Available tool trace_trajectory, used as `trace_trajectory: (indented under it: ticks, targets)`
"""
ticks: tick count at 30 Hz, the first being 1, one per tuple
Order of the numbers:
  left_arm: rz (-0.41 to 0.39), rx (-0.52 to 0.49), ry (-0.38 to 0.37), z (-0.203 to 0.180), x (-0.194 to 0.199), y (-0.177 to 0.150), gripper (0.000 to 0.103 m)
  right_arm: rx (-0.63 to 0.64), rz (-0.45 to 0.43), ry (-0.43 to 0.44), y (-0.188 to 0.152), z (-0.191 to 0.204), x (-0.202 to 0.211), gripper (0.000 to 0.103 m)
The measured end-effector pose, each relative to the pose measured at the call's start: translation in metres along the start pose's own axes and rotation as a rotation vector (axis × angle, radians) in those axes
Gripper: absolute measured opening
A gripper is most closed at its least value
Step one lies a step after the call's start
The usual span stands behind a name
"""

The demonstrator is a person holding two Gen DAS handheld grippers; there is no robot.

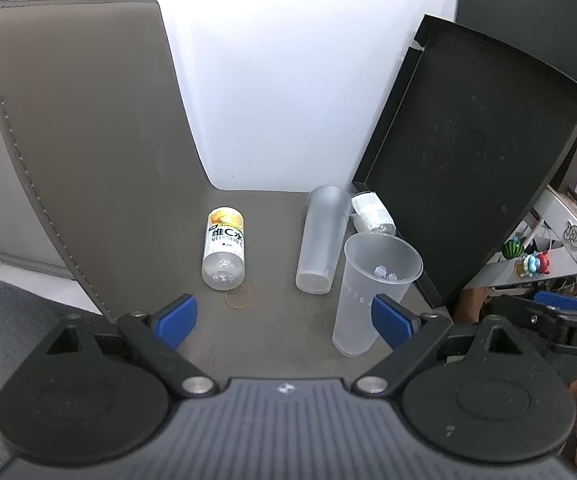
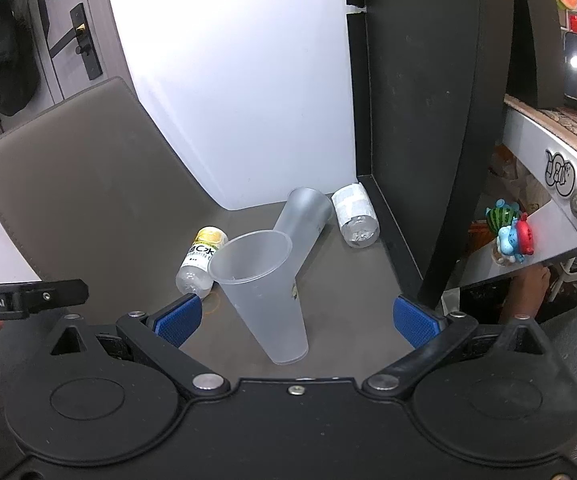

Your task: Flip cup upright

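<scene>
Covering the tabletop (image 2: 348, 300), a smooth grey leather mat; a frosted plastic cup (image 2: 264, 292) stands upright between the right gripper's (image 2: 296, 318) spread fingers; the left gripper's (image 1: 284, 318) fingers are spread too.

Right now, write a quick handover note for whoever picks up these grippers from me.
Left hand-held gripper: open, holding nothing, above the grey seat.
Right hand-held gripper: open, empty; the upright cup stands on the seat just ahead of it, not gripped.
Upright frosted cup: base down, mouth up, near the front of the seat.
Second frosted cup: lying on its side behind the upright one.
Also lying down: vitamin C bottle, a clear bottle by the black panel.
Done: one cup is standing.
Left: the lying cup, if it needs flipping too.
</scene>
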State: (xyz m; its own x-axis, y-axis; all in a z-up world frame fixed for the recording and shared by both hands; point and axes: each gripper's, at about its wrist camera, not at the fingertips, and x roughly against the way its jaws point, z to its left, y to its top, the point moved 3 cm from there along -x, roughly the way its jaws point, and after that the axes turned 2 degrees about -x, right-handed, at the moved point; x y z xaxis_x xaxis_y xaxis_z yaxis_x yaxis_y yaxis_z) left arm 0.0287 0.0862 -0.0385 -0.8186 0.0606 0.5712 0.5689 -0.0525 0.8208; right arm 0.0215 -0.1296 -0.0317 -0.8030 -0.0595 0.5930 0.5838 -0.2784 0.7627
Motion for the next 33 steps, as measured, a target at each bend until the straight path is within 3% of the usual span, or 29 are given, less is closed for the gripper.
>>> trace_trajectory:
  ticks: [33]
  targets:
    - [-0.011,-0.040,-0.004,-0.0045,-0.0010,-0.0048,0.093,0.011,0.010,-0.015,-0.0045,0.0003,-0.0027,0.103]
